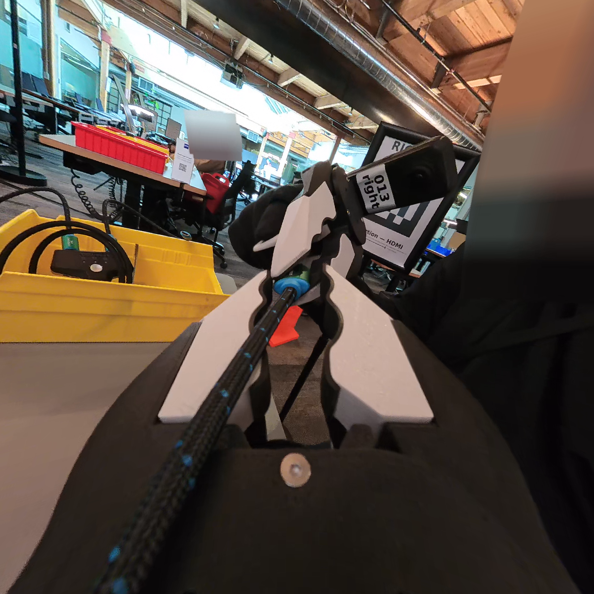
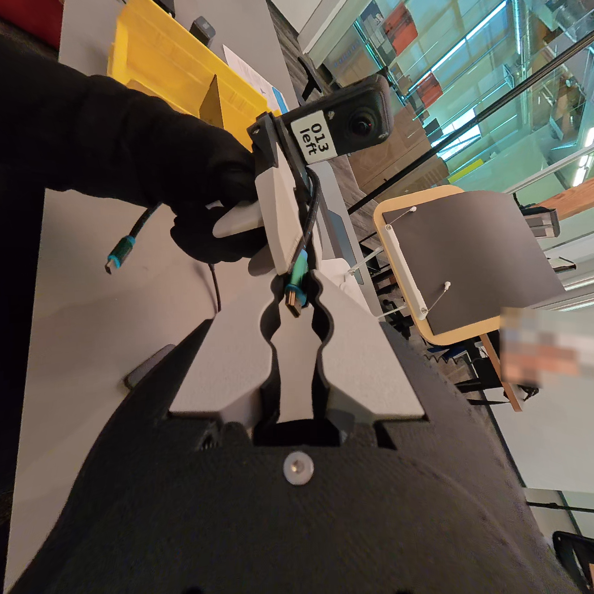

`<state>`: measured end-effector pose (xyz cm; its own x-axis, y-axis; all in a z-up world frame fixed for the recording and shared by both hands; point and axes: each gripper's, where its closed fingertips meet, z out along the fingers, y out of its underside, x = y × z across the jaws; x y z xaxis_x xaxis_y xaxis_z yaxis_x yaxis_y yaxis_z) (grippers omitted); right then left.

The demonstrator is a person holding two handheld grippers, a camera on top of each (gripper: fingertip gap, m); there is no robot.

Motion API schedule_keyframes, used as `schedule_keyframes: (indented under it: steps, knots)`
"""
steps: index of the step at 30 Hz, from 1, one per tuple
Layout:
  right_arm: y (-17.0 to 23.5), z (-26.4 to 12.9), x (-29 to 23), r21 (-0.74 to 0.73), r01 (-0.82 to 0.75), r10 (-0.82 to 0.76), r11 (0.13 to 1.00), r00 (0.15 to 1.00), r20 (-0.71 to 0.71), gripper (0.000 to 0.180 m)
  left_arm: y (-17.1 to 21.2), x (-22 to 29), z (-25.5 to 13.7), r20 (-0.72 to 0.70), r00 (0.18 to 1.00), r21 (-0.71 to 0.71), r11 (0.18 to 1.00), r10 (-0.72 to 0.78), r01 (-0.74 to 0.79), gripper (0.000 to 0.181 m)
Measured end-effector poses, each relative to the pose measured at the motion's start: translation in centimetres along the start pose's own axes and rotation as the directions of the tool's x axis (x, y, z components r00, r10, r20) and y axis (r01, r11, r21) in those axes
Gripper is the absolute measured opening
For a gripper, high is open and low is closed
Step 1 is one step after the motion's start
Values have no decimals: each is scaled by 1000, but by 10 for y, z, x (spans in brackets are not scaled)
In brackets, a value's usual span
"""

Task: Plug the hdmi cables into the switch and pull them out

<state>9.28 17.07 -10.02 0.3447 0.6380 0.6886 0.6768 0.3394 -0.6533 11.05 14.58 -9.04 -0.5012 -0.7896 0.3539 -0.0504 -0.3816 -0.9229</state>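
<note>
My left gripper [image 1: 297,277] and my right gripper [image 2: 297,286] meet tip to tip above the grey table [image 2: 96,321]. Between them is one HDMI plug [image 2: 298,273], green with a blue collar. As far as I see, the left jaws are pinching this plug just behind the collar. Its gold connector sticks out past their tips, towards the right gripper.

The right jaws are spread a little. The connector sits in the gap between their tips, with a thin space on each side, so they do not press it.

The braided cable [image 1: 225,392], black with blue dots, runs from the plug back over the left gripper's body. In the right wrist view it also loops up along the side of the left gripper, near its camera mount. A black-gloved hand [image 2: 209,193] holds the left gripper at the handle.

A second cable end [image 2: 119,254], with the same blue collar, lies free on the table, well apart from the grippers. On the left side of the table stands a yellow bin [image 1: 112,299]. The black switch [image 1: 86,262] lies inside it, with cables plugged into its far edge. A small red piece [image 1: 286,328] shows just below the jaws.
</note>
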Motion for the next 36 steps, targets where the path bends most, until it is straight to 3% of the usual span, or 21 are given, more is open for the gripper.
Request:
schedule_keyframes:
  steps: [9,15,19,22,27,36]
  knots:
    - [2,-6,17,-59,56,-62,997,992,-106,10,-16,-14,-11,128,991,78,996,38,-48,19]
    - [4,0,21,-131,158,-179,979,969,-168,16,-21,-13,-6,118,992,114,993,-35,21,19]
    - [2,-5,24,-153,187,-214,970,959,-185,9,-23,-9,-3,63,994,152,985,-90,80,19]
    - [-2,-7,23,-131,166,-187,977,967,-173,8,-24,-5,-1,43,995,149,985,-92,85,20]
    - [-6,-13,18,-61,91,-97,994,989,-116,8,-19,-1,2,105,994,76,997,26,-34,27]
    - [-10,-19,11,-24,71,-72,997,996,-61,8,-15,9,6,63,996,35,997,70,-72,21]
